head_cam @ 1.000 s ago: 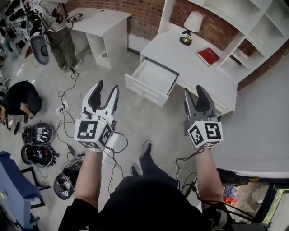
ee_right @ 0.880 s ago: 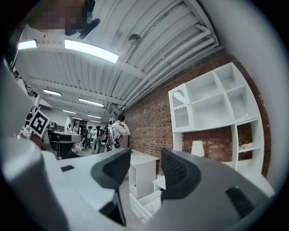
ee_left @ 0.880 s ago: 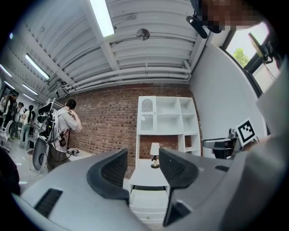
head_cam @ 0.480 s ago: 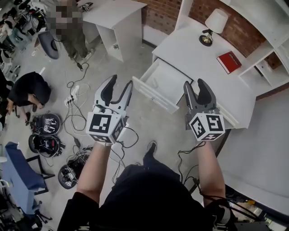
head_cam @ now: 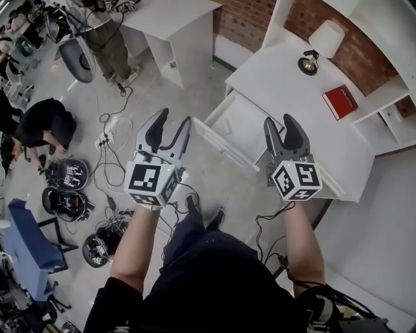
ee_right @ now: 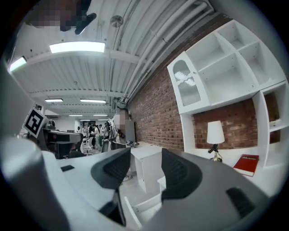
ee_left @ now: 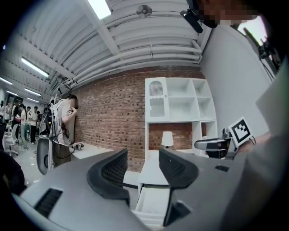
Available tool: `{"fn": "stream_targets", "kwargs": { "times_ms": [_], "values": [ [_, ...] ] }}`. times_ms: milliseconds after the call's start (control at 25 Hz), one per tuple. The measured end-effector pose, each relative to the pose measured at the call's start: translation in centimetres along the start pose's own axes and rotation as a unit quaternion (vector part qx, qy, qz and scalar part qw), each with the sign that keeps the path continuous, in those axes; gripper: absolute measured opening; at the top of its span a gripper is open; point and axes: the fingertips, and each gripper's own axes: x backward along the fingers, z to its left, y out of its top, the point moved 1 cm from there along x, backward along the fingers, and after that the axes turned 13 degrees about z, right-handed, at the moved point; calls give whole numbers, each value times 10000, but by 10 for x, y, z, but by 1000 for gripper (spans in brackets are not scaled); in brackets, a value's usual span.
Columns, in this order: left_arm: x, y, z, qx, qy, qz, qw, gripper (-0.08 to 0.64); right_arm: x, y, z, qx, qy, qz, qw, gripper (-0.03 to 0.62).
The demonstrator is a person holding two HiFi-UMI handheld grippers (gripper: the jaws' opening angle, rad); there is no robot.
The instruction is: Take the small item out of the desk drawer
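Desk drawer (head_cam: 239,127) closer, now between left hand-held gripper (head_cam: 173,118) and right hand-held gripper (head_cam: 279,120)

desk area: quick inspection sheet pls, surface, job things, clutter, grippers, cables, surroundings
surface: white desk top, mostly bare
job's things: drawer pulled open; the part of its inside that shows is bare white, no small item seen
clutter: lamp and red book on the desk top; black gear on the floor
grippers: left gripper open and empty, over the floor; right gripper open and empty, near the drawer's right end
cables: loose cables on the floor left of the drawer
surroundings: brick wall, white shelf unit, second white desk, standing person
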Motion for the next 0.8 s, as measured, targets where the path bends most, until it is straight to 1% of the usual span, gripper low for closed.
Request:
{"fn": "stream_targets", "kwargs": {
  "times_ms": [200, 440, 560, 640, 720, 800],
  "values": [
    [-25, -6, 19, 32, -94, 40, 9999, 201, -28, -7, 2, 49, 10, 152, 9999, 209],
    [-81, -17, 49, 60, -358, 234, 9991, 201, -78, -14, -6, 89, -133, 426, 9990, 209],
    [-113, -20, 66, -88, -439, 356, 9984, 201, -110, -17, -15, 71, -215, 591, 9980, 209],
    [-134, -23, 77, -195, -527, 439, 9975, 201, -130, -20, -19, 187, -303, 739, 9966, 209],
    [-153, -28, 90, -224, -640, 532, 9963, 201, -150, -24, -21, 343, -399, 915, 9944, 209],
    [-173, -37, 102, -202, -747, 662, 9948, 201, -171, -33, -24, 371, -444, 1133, 9919, 209]
  ]
}}
